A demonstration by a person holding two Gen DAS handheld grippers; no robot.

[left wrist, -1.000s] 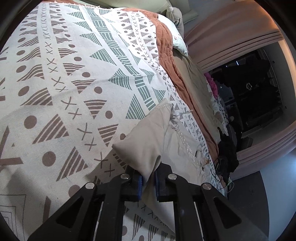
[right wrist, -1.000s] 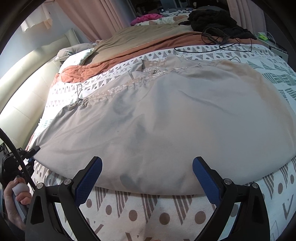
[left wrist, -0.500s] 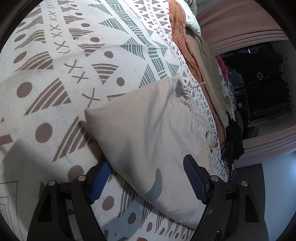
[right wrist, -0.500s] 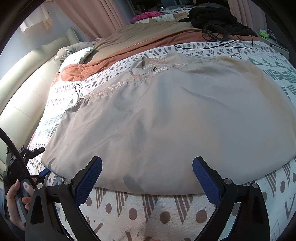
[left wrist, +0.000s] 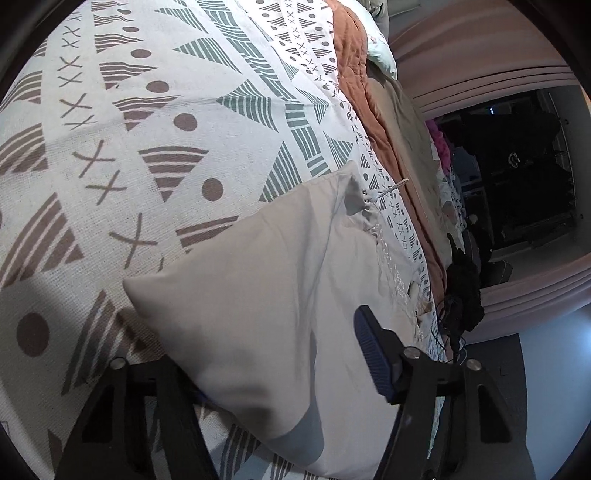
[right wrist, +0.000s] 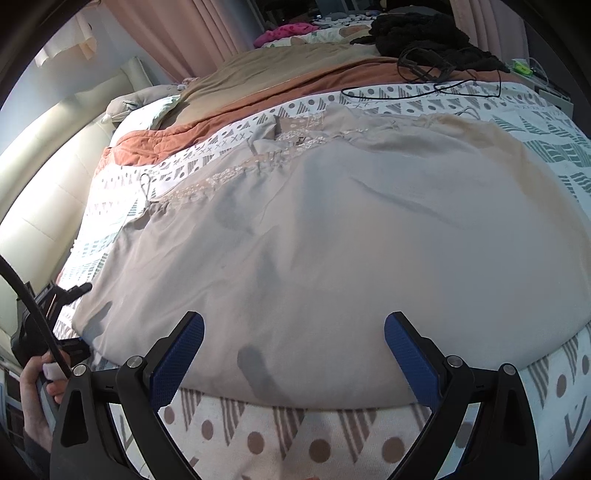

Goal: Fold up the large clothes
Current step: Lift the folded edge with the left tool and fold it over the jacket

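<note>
Count: 1 beige garment (right wrist: 332, 240) spread on 1 patterned bedspread (left wrist: 166, 129). 2 grippers: left gripper (left wrist: 273, 373), right gripper (right wrist: 293, 354), 2 blue-padded fingers (right wrist: 177, 354) each. 1 hand (right wrist: 35, 391) at the near left. 1 black clothing pile (right wrist: 421, 35), 1 pink item (right wrist: 284, 31), 1 black cable (right wrist: 424, 90) at the far side.

My left gripper (left wrist: 284, 373) points down at a slant. Its jaws have just been closing from a wider spread and stand partly apart. The right finger with its blue pad (left wrist: 373, 358) is above the beige garment (left wrist: 258, 295); the left finger is under the garment's edge, its pad hidden. I cannot tell whether the pads press the cloth. My right gripper (right wrist: 293, 354) also slants down, jaws spread wide, nothing between the pads, both blue pads clear of the cloth. My left hand (right wrist: 37, 391) shows at the right-wrist view's lower left, wrapped around its gripper's handle.
</note>
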